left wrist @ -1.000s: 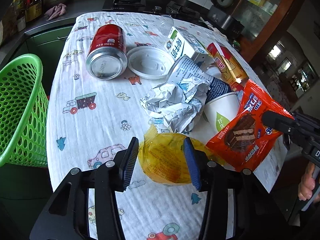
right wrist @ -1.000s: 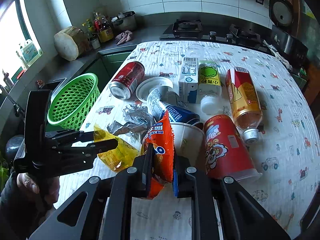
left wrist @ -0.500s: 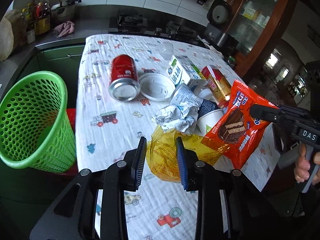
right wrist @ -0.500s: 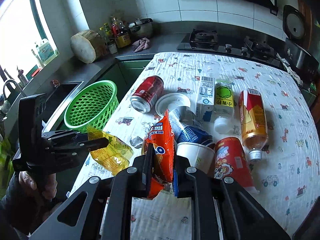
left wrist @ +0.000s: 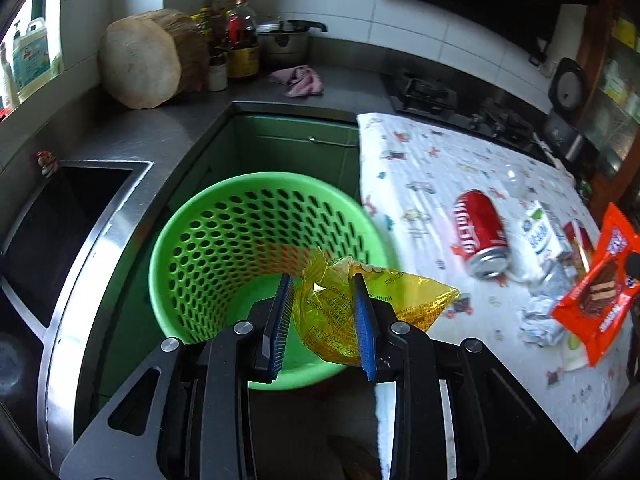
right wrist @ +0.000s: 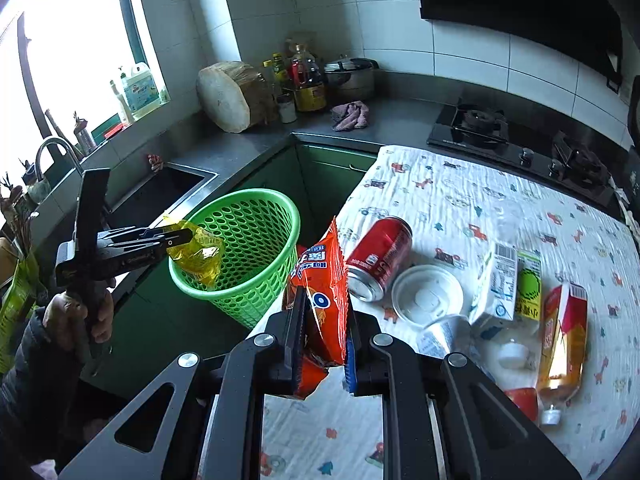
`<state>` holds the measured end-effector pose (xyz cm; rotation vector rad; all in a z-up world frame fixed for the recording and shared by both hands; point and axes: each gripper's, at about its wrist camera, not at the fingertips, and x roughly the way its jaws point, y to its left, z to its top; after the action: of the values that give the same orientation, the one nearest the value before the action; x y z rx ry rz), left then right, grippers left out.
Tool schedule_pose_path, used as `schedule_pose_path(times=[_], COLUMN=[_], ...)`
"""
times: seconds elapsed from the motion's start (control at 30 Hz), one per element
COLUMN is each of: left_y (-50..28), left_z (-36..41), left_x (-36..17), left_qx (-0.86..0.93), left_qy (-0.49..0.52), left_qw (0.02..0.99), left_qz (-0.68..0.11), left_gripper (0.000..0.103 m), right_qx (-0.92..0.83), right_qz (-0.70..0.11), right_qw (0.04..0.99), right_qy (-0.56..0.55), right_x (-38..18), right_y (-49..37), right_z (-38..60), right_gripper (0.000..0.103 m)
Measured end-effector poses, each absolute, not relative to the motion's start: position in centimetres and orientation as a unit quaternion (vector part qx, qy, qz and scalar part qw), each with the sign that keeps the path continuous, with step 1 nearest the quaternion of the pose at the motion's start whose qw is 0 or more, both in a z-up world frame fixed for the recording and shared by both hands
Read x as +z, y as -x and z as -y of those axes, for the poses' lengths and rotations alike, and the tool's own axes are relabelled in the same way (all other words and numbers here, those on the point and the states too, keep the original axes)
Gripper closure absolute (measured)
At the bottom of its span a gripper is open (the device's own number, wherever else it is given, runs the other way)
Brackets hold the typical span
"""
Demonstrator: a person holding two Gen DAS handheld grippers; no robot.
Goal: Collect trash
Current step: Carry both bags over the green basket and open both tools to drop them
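My left gripper (left wrist: 321, 280) is shut on a crumpled yellow plastic wrapper (left wrist: 412, 296) and holds it in the air just above the near rim of the green perforated basket (left wrist: 224, 240). In the right wrist view the left gripper (right wrist: 188, 234) comes in from the left, with the yellow wrapper (right wrist: 200, 260) hanging over the basket (right wrist: 256, 248) rim. My right gripper (right wrist: 324, 296) is shut on an orange snack packet (right wrist: 320, 272), lifted above the table's left edge, beside the basket. The same packet (left wrist: 596, 300) shows at the right of the left wrist view.
On the cartoon-print tablecloth (right wrist: 480, 208) lie a red can (right wrist: 380, 260), a white lid (right wrist: 426, 296), a milk carton (right wrist: 496, 280), a drink bottle (right wrist: 560, 344) and crumpled foil (left wrist: 540, 316). A steel sink (right wrist: 160, 196) lies left of the basket. A person's hand (right wrist: 76, 316) holds the left gripper.
The left gripper closed on the yellow wrapper, lifted it off the table and swung left over the basket. The right gripper rose and moved left with the orange packet.
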<state>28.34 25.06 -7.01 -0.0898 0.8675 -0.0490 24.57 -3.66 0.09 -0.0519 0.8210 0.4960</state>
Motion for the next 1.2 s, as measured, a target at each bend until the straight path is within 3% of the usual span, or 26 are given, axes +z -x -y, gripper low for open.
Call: schedule_pose_path(times=[0.3, 0.63, 0.73, 0.87, 1.07, 1.2], left_y=[-32.7, -31.6, -31.1, -30.4, -29.8, -29.6], left_z=[-30.4, -32.2, -32.6, -32.9, -33.0, -32.6], left_x=[-12.7, -13.9, -13.8, -13.4, -13.1, -12.7], left_qx=[0.038, 0.060, 0.063, 0.066, 0.070, 0.066], left_qy=[0.058, 0.080, 0.084, 0.088, 0.089, 0.090], left_qw=[0.879, 0.874, 0.875, 0.876, 0.877, 0.879], left_qz=[-0.472, -0.476, -0.473, -0.469, -0.468, -0.464], left_gripper=[0.070, 0.042, 0.038, 0.037, 0.029, 0.029], right_qx=[0.264, 0.288, 0.291, 0.295, 0.299, 0.291], right_qz=[-0.398, -0.418, -0.425, -0.432, -0.429, -0.421], right_qw=[0.876, 0.858, 0.855, 0.850, 0.850, 0.856], right_qy=[0.058, 0.072, 0.070, 0.068, 0.066, 0.070], right_x=[-0.9, -3.9, -4.7, -5.8, -6.3, -5.9], right_y=[-30.3, -36.0, -37.3, -38.4, -38.5, -37.7], right_z=[-3.5, -10.6, -12.5, -14.9, -15.8, -14.6], right_gripper=[0.088, 0.087, 0.086, 0.077, 0.052, 0.046])
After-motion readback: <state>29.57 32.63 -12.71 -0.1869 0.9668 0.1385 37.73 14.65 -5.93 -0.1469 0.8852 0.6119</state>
